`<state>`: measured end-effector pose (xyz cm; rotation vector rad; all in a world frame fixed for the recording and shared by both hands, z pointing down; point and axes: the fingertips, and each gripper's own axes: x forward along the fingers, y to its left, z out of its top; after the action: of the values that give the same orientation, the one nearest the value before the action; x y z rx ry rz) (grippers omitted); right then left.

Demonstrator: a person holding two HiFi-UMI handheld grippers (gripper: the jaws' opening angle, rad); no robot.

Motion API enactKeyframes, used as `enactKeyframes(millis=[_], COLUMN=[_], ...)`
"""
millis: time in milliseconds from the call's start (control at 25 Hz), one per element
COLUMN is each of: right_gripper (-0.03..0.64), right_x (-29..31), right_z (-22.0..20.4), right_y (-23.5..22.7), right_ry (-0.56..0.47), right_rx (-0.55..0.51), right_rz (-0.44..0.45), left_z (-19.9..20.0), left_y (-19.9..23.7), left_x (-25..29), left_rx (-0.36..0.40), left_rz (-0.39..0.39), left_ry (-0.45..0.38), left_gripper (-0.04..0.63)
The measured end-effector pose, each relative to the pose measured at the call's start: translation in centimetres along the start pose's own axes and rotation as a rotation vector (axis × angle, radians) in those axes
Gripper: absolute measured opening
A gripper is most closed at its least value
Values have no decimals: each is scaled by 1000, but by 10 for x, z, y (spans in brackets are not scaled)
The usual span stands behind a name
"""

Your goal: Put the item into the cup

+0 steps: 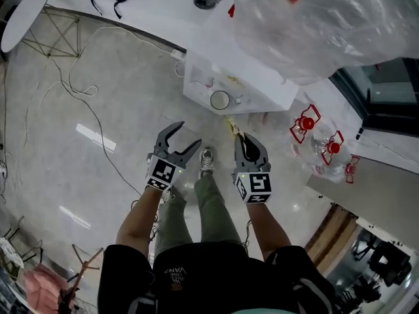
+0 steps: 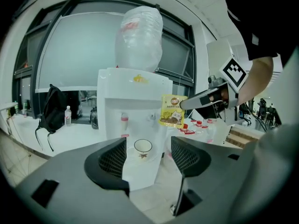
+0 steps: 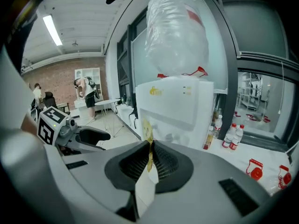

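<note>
A white paper cup stands on the drip tray of a white water dispenser. In the left gripper view the cup shows between the jaws, well ahead of them. My left gripper is open and empty. My right gripper is shut on a yellow snack packet, which hangs short of the dispenser. From the left gripper view the packet hangs above and right of the cup. Seen from the right gripper view, the packet is edge-on, pinched between the pads.
A large plastic-wrapped bottle tops the dispenser. Empty water jugs with red handles lie on the floor to its right. Cables trail over the floor at left. A black backpack sits on the window ledge.
</note>
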<state>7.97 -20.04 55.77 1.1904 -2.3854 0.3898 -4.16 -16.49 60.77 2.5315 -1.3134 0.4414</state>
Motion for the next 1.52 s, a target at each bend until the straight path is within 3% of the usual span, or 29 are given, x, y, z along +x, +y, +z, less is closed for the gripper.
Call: enactKeyframes(millis=[680,1520], right_gripper=[54,54], right_x=[98,169], right_z=[-50,-88], right_y=[-24,-35], right_ry=[14,57], right_rx=[-82,-216], right_rz=[-2,50], left_z=[-75,-126], left_y=[27,30], left_x=[102,188], left_rx=[66,163], left_rz=[-91,-219], left_ry=[73,130], left_gripper=[304,324])
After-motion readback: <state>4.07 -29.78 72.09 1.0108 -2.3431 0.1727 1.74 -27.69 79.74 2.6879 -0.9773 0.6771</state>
